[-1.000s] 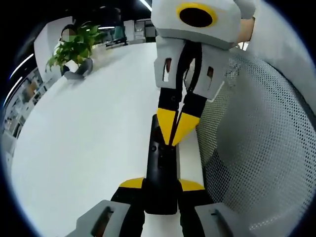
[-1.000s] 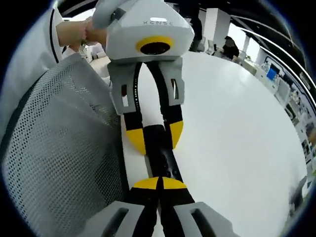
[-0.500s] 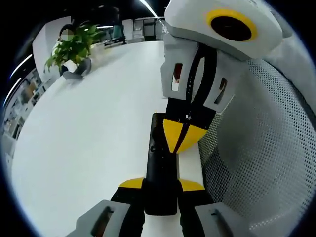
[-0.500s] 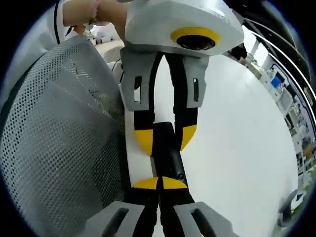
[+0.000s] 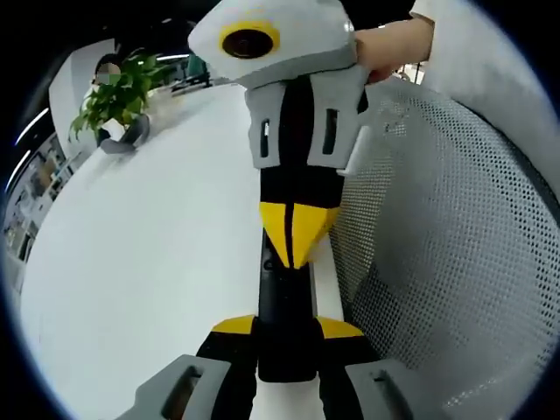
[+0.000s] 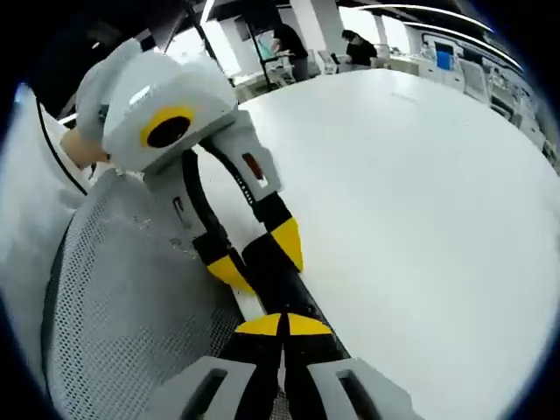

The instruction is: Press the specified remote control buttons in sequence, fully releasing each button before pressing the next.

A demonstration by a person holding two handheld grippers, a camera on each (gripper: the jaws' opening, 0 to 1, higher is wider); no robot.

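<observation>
We see the black remote control (image 5: 284, 302) lying at the edge of the white table (image 5: 140, 262), just beside a grey mesh chair back (image 5: 446, 262); the table has much open surface on the other side. Our left gripper (image 5: 286, 328) is clamped on the near end of the remote. Our right gripper (image 6: 283, 325) has its yellow tips together, touching the remote's top.
</observation>
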